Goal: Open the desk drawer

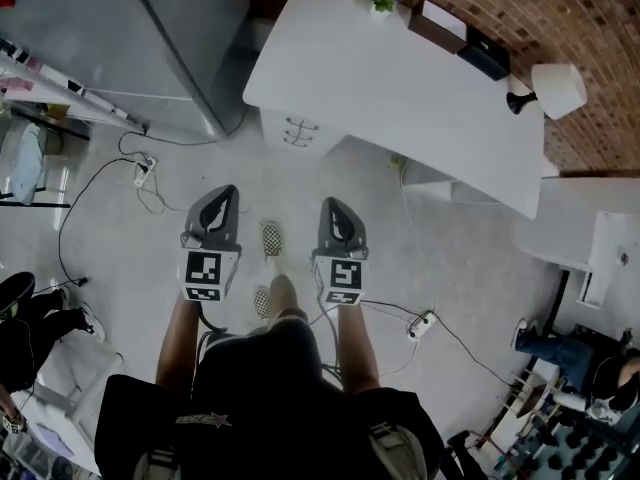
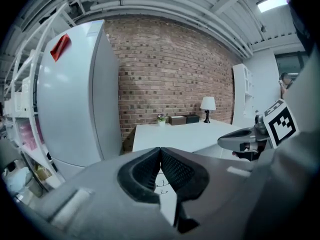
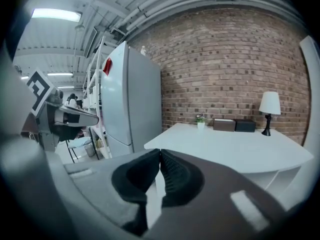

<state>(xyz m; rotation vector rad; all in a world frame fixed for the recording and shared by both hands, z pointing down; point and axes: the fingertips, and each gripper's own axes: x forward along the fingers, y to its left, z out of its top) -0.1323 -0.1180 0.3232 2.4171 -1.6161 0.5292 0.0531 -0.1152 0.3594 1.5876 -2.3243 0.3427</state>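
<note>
Head view: left gripper (image 1: 224, 196) and right gripper (image 1: 332, 208) side by side over open floor (image 1: 300, 183), well short of the white desk (image 1: 400, 88). Drawer stack (image 1: 298, 131) sits under its near-left corner, with the fridge (image 1: 190, 38) to the left. Left gripper view: jaws closed, empty. Right gripper view: same, desk edge ahead.

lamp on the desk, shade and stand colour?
The small table lamp has a white shade and black stand; clearest in the right gripper view.

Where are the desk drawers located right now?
In the head view, the drawers sit under the left end of the white desk, just right of the refrigerator.
</note>
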